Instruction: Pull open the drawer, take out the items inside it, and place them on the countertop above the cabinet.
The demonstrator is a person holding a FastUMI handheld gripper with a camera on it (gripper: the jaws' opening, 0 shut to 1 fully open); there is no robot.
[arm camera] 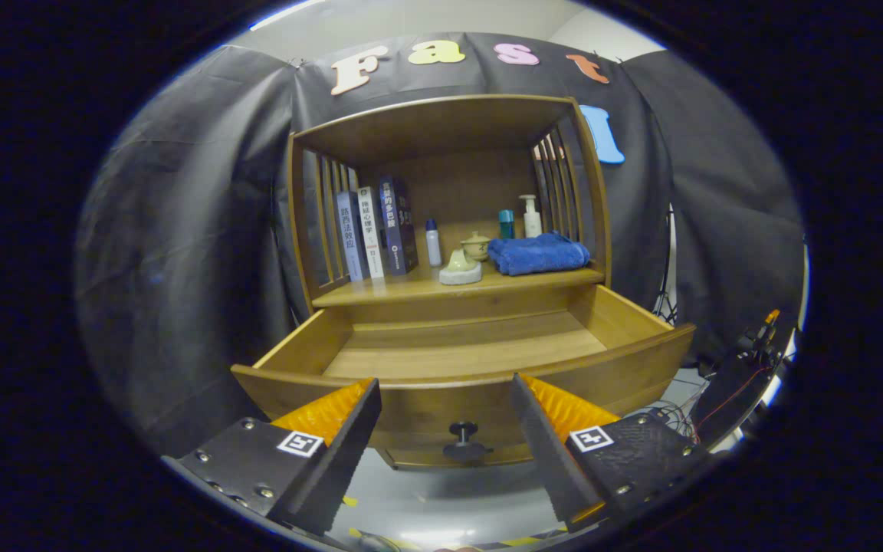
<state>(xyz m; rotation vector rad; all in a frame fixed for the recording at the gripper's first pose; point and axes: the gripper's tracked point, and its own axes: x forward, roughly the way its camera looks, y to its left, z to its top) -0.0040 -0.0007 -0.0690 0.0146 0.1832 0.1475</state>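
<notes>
The wooden drawer stands pulled out of the cabinet, and the part of its bottom that I can see is bare. Its dark knob sits on the front panel, just beyond and between my fingers. My gripper is open, holding nothing, a little in front of the drawer front. On the countertop above the drawer lie a folded blue towel, a pale ceramic piece, a small lidded pot, a white bottle, a teal bottle and a pump bottle.
Three books stand upright at the left of the countertop against the slatted side. A shelf roof caps the space. Cables and equipment lie on the floor to the right of the cabinet.
</notes>
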